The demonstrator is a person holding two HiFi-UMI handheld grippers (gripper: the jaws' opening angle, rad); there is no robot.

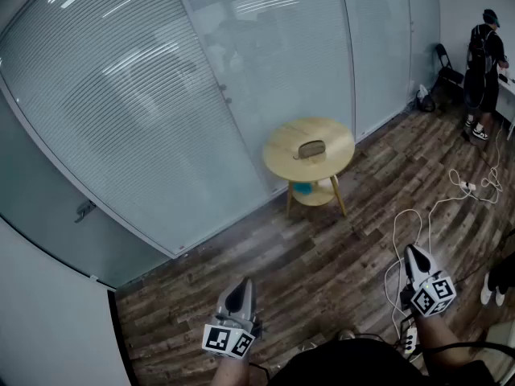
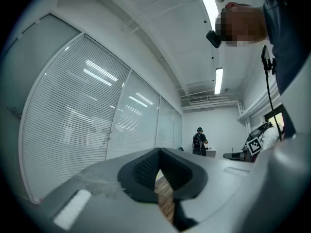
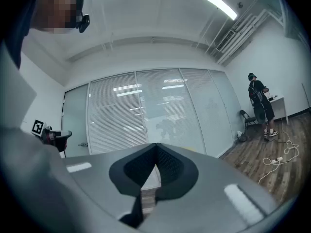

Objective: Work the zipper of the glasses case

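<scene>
Glasses case [image 1: 311,148] lies flat on the top of a small round table [image 1: 282,163], far ahead across the wooden floor [image 1: 322,256] and close to the glass wall [image 1: 161,95] with its blinds. Its zipper is too small to make out at this range. What seems to be a blue object [image 1: 302,188] sits on the table's lower shelf. Both tools hang near the person, well apart from the table. The left gripper [image 1: 239,292] has its jaws clenched together on nothing, and the right gripper [image 1: 415,254] is likewise clenched and empty. White cables [image 1: 451,195] trail over the floor at the right, and another person [image 1: 484,63] stands at the far right.
</scene>
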